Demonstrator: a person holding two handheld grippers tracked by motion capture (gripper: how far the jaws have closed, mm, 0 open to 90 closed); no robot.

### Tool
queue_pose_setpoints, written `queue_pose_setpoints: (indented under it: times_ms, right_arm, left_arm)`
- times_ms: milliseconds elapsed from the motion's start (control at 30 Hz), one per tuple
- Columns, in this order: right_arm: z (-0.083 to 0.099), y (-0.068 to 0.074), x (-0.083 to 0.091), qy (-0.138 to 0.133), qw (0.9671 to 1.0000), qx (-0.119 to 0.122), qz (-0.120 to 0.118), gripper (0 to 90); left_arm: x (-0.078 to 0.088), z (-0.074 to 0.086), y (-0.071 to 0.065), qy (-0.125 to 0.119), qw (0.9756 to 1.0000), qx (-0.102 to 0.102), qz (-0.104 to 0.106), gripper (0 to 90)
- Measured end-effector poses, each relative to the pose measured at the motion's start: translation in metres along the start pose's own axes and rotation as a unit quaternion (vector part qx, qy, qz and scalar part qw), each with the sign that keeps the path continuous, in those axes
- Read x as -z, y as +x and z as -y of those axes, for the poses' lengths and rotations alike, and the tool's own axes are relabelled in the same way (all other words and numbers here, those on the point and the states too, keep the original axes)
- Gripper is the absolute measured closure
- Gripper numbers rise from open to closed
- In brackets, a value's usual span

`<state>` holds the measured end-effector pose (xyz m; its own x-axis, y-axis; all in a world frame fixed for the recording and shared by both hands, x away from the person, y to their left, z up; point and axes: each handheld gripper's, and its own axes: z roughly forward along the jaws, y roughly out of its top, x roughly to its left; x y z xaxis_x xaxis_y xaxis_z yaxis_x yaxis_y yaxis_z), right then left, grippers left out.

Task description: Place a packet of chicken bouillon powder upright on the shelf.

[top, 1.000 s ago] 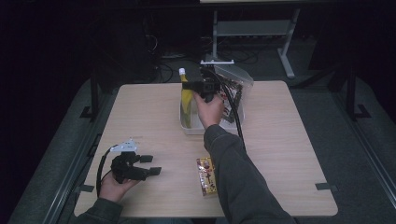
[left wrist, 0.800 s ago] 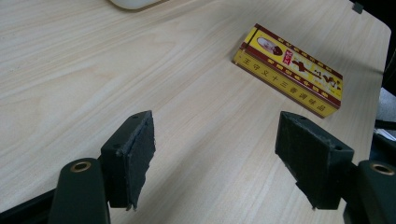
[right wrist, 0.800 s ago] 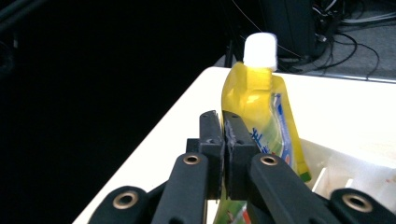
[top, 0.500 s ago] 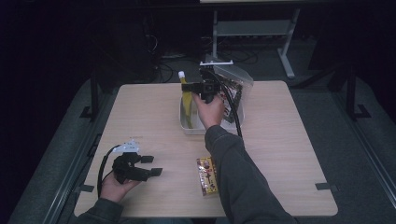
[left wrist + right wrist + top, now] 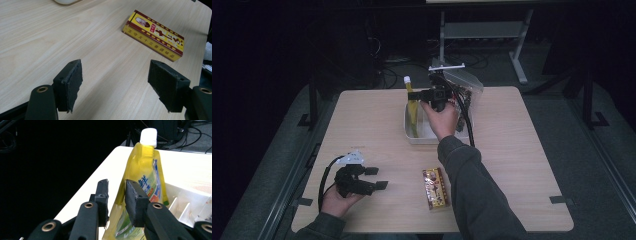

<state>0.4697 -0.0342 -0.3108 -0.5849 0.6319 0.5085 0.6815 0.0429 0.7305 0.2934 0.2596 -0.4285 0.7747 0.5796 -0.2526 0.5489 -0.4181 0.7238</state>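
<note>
From the high view, the right tool (image 5: 424,94) is at the far side of the worktop (image 5: 522,165), at the left end of the white bin (image 5: 412,136), where a yellow refill pouch (image 5: 412,107) stands upright with its white cap at the top. The pouch's long axis runs from the bin floor up to the cap, leaning slightly, and it rests against the bin's left wall. The right hand is the one on it by far; the left tool (image 5: 377,177) lies well apart at the near left corner, pointing toward a yellow and red box (image 5: 435,188) that lies flat near the front edge.

In the left gripper view, the left tool (image 5: 115,82) has its jaws wide apart over bare wood, with nothing between them. The box (image 5: 155,35) lies ahead and to the right, its long side slanting across the line of the jaws.

In the right gripper view, the right tool (image 5: 117,195) straddles the pouch's (image 5: 145,177) left edge — the jaws have just been opening, and a gap shows beside the left pad, so the grip looks released rather than clamped. The pouch rises straight ahead, cap uppermost, with the bin's dividers (image 5: 180,207) to its right. Any withdrawal, I judge, should go back along the jaws — sideways would tip the pouch.
</note>
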Motion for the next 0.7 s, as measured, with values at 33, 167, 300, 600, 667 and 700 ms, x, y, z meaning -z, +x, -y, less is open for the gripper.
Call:
queue_pose_setpoints:
  times_ms: [33,167,300,600,667,700]
  right_arm:
    - [0.000,0.000,0.001,0.001,1.0000,0.001,-0.001,71.1]
    - [0.002,0.001,0.008,0.001,1.0000,0.000,-0.009,70.9]
    - [0.003,0.003,0.014,0.005,0.9999,0.003,-0.015,70.1]
    - [0.011,0.003,0.023,0.015,0.9995,0.005,-0.026,68.0]
    - [0.014,0.003,0.023,0.019,0.9994,0.006,-0.028,67.7]
    - [0.015,0.003,0.023,0.021,0.9993,0.006,-0.030,67.5]
  left_arm:
    - [0.000,0.000,0.000,0.000,1.0000,0.000,-0.001,26.3]
    - [-0.001,-0.001,-0.001,0.001,1.0000,-0.002,-0.001,25.8]
    - [-0.003,-0.001,-0.003,0.004,1.0000,-0.005,-0.002,25.6]
    - [-0.008,-0.003,-0.007,0.011,0.9999,-0.013,-0.001,25.4]
    - [-0.009,-0.003,-0.008,0.014,0.9998,-0.015,-0.002,25.3]
    - [-0.009,-0.003,-0.008,0.014,0.9998,-0.016,-0.002,25.3]
